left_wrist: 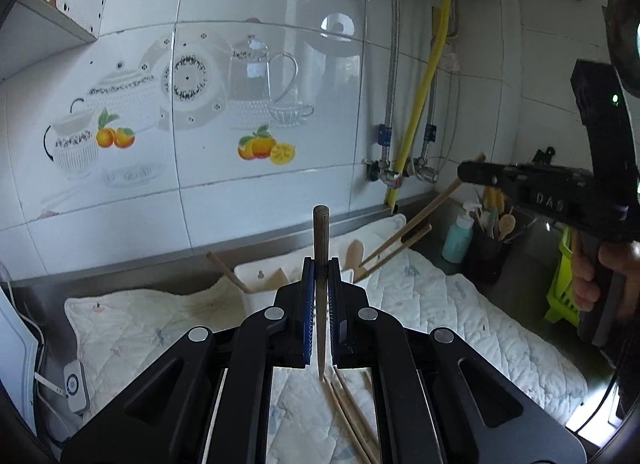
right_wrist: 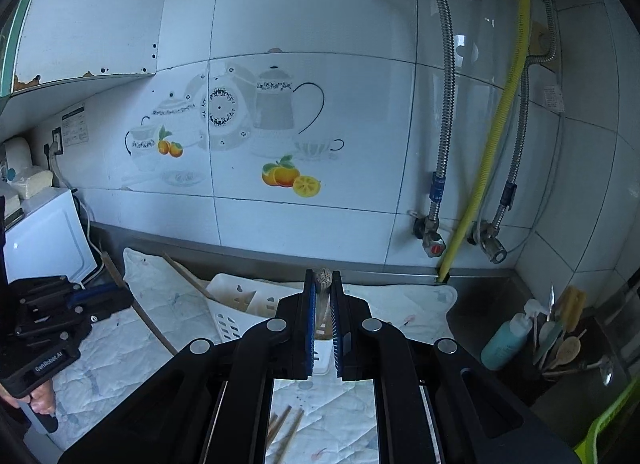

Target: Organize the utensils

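Note:
My left gripper (left_wrist: 321, 264) is shut on a dark wooden chopstick (left_wrist: 321, 248), held upright above the quilted mat (left_wrist: 440, 304). Beyond it stands the white utensil holder (left_wrist: 256, 282) with a wooden spoon (left_wrist: 354, 254) and leaning chopsticks (left_wrist: 400, 240). My right gripper (right_wrist: 322, 284) is shut on a chopstick (right_wrist: 323, 279) seen end-on, above the white holder (right_wrist: 236, 300); in the left wrist view it shows at the right (left_wrist: 466, 171), gripping a light chopstick (left_wrist: 448, 191). Loose chopsticks (left_wrist: 352, 420) lie on the mat under my left gripper and also show in the right wrist view (right_wrist: 286, 432).
A tiled wall (left_wrist: 240, 63) with pipes and a yellow hose (left_wrist: 420, 119) runs behind the steel counter. A teal bottle (right_wrist: 506, 340) and a dark utensil cup (right_wrist: 560, 356) stand at the right. A green rack (left_wrist: 562, 288) is far right. A white appliance (right_wrist: 44, 240) is at the left.

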`<state>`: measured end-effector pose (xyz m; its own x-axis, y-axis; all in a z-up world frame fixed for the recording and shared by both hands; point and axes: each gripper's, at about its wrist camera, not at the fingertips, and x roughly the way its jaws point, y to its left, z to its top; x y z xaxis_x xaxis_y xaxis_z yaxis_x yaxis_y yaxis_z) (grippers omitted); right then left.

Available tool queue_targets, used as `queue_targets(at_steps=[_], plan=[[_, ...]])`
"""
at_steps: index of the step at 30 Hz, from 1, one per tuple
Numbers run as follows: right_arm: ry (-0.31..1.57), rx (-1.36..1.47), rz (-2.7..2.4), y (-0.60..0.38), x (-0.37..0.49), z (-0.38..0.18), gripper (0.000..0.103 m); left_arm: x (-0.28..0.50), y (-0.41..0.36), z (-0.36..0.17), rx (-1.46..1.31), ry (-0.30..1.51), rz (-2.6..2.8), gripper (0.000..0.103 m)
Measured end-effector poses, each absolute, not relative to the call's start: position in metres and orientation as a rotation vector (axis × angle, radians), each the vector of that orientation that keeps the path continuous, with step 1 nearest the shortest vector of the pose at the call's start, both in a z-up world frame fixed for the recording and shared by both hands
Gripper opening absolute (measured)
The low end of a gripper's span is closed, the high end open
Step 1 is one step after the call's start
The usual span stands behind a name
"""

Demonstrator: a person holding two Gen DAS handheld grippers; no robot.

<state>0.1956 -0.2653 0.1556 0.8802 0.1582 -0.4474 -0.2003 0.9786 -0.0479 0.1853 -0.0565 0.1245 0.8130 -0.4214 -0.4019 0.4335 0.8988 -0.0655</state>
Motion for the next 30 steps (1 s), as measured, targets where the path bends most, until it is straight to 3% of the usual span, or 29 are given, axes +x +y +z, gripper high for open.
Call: queue_targets(at_steps=[11, 23, 30], plan=[[0.559, -0.088, 0.187, -0.260, 0.247, 0.127, 0.007, 0.235, -0.056, 0.190, 0.016, 0.284, -0.369, 0.005], [0.601, -0.115, 0.196, -0.254, 0.261, 0.106, 0.008, 0.296, -0.058, 0.137, -0.003, 0.424, -0.328, 0.005], [0.556, -0.108, 0.185, -0.258, 0.246, 0.117, 0.028, 0.286, -0.053, 0.138, -0.021, 0.421, -0.330, 0.011]])
